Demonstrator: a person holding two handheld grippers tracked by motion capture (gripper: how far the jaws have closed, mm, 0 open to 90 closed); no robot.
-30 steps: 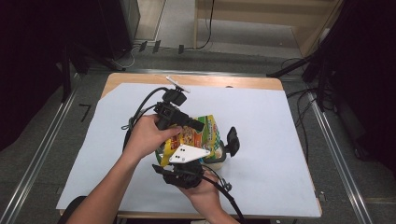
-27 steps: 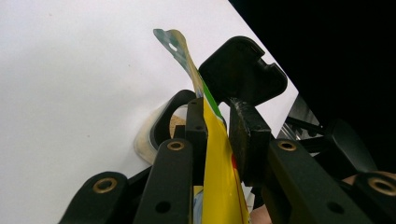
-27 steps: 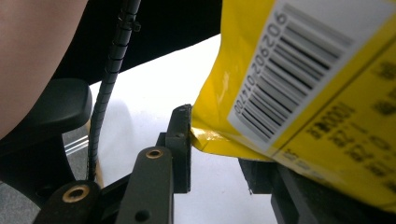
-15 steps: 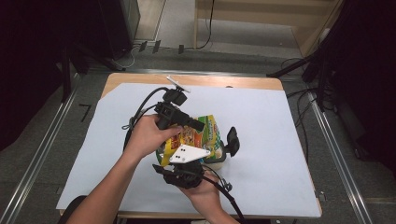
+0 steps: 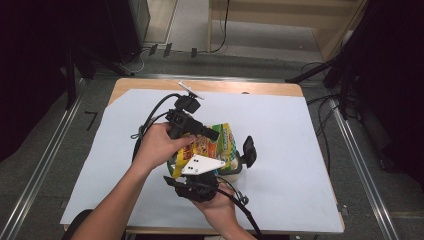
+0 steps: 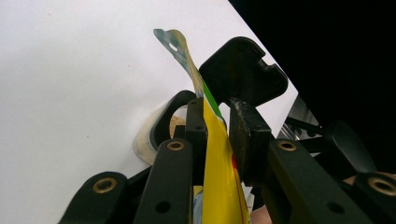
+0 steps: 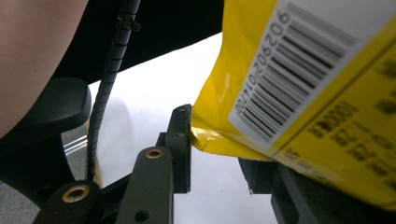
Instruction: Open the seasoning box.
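A yellow snack bag [image 5: 220, 142] is held up over the middle of the table between both grippers. My left gripper [image 5: 212, 134], in the person's left hand, reaches in from the left, shut on the bag's thin sealed edge [image 6: 217, 158]. Both pads press that edge in the left gripper view, where the left gripper [image 6: 217, 116] rises from the bottom. My right gripper [image 5: 199, 172], with its grey plate on top, sits below the bag. In the right gripper view the barcode corner of the bag [image 7: 299, 93] lies between the right gripper's [image 7: 217, 149] jaws, touching the left pad and covering the right one.
White paper [image 5: 300, 150] covers the wooden table [image 5: 210, 86]. Just right of the bag stands a black-handled object [image 5: 248, 150] with a pale round base [image 6: 142, 140]. A small white strip [image 5: 191, 90] lies at the far edge. Cables trail from both grippers.
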